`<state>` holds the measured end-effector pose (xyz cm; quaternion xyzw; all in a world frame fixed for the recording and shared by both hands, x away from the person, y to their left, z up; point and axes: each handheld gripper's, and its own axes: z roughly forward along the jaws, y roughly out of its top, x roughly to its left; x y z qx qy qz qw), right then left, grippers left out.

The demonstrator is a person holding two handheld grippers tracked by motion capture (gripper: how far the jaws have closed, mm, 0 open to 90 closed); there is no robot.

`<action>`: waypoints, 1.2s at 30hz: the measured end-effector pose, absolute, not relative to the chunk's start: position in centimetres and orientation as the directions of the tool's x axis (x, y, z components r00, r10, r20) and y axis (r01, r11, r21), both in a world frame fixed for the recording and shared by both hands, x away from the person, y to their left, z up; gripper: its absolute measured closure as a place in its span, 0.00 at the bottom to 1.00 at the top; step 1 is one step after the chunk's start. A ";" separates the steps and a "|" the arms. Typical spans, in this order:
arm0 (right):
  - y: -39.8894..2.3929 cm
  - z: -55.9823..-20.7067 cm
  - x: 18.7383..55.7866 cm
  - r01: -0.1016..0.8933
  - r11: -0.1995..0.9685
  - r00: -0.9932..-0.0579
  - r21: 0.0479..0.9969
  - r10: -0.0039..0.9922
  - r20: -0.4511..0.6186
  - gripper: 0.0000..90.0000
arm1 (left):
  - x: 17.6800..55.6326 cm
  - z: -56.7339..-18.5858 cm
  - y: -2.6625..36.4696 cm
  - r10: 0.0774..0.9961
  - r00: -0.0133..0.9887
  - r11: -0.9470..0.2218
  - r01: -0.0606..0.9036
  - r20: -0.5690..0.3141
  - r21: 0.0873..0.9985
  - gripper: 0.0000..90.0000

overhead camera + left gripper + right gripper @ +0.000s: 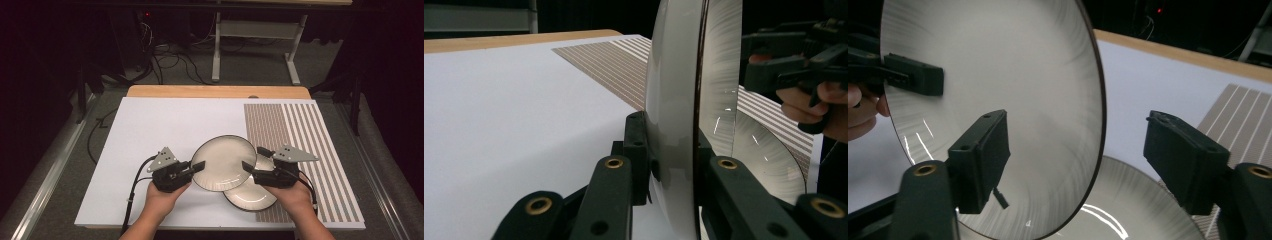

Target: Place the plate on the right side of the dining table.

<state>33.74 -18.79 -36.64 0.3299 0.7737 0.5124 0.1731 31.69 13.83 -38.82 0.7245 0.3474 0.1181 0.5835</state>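
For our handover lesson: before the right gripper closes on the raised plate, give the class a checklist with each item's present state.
1. Left gripper clamped on the rim of the raised round cream plate with dark rim: ok.
2. Right gripper jaws straddling the opposite rim: ok, one jaw on each side in the right gripper view.
3. Right gripper pads pressing the plate: not ok, a gap shows.
4. Raised plate clear of the second cream plate lying on the white mat: ok.
5. Depth of the right jaws over the rim: cannot tell.
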 end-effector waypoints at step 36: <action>-20.1 -38.0 34.3 0.434 0.197 -0.730 0.879 0.648 0.215 0.92 | 31.1 -39.0 13.2 0.660 0.710 -0.073 0.387 -0.246 0.919 0.86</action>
